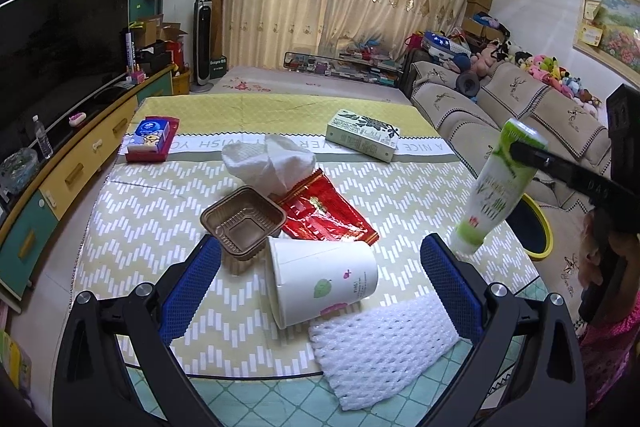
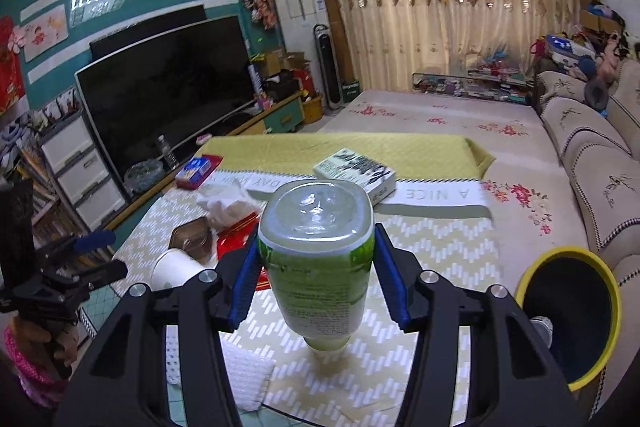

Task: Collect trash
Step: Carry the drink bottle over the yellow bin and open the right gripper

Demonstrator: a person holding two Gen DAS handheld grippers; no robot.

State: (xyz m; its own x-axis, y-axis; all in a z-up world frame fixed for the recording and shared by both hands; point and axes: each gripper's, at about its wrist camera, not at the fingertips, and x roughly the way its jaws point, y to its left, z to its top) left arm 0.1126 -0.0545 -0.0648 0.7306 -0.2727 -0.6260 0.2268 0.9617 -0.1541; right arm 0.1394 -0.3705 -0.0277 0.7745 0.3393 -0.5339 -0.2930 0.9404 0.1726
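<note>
My right gripper [image 2: 316, 267] is shut on a green and white plastic bottle [image 2: 316, 259], which hangs cap down above the table; the same bottle [image 1: 496, 187] shows at the right of the left wrist view, lifted off the cloth. My left gripper [image 1: 320, 275] stands open low over the table, its blue pads on either side of a tipped white paper cup [image 1: 320, 283] without touching it. A brown plastic tray [image 1: 242, 223], a red wrapper [image 1: 324, 215], a crumpled white tissue [image 1: 268, 159] and a white foam net [image 1: 380, 343] lie around the cup.
A yellow-rimmed bin [image 2: 572, 311] stands on the floor right of the table, beside the sofa [image 2: 592, 155]. At the table's far end lie a green and white box [image 1: 362, 135] and a red tray with a blue pack [image 1: 152, 139]. A TV cabinet [image 1: 60, 179] runs along the left.
</note>
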